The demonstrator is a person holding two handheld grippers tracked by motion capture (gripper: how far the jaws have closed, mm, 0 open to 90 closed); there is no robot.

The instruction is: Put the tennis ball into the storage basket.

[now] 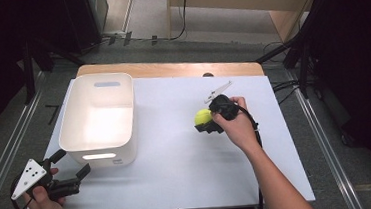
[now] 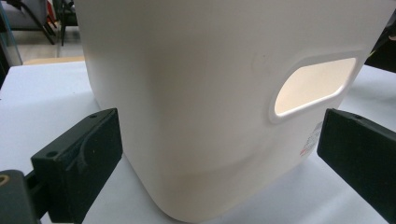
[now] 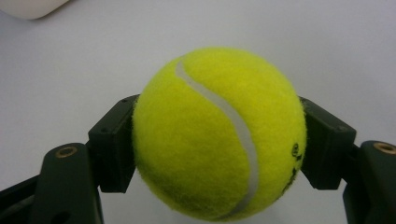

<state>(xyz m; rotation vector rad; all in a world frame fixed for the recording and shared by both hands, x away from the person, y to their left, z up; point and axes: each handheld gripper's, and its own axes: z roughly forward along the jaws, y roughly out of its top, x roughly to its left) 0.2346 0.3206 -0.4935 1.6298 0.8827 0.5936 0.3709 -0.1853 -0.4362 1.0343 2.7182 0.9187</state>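
The tennis ball [image 1: 203, 116] sat right of frame centre on the counter [image 1: 178, 160], clamped between the right gripper [image 1: 210, 122] fingers. The white bin [image 1: 99, 119] stood left; the left gripper [image 1: 70, 168] fingers gaped apart before it.

The table [image 1: 179, 175] has a white top with a wooden strip along its far edge. A white bin [image 1: 99, 119] stands on it, left of frame centre.

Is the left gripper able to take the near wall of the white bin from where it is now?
Probably yes. The left gripper is open, beside the bin's near corner, and nothing lies between them. It would have to rise over the rim first.
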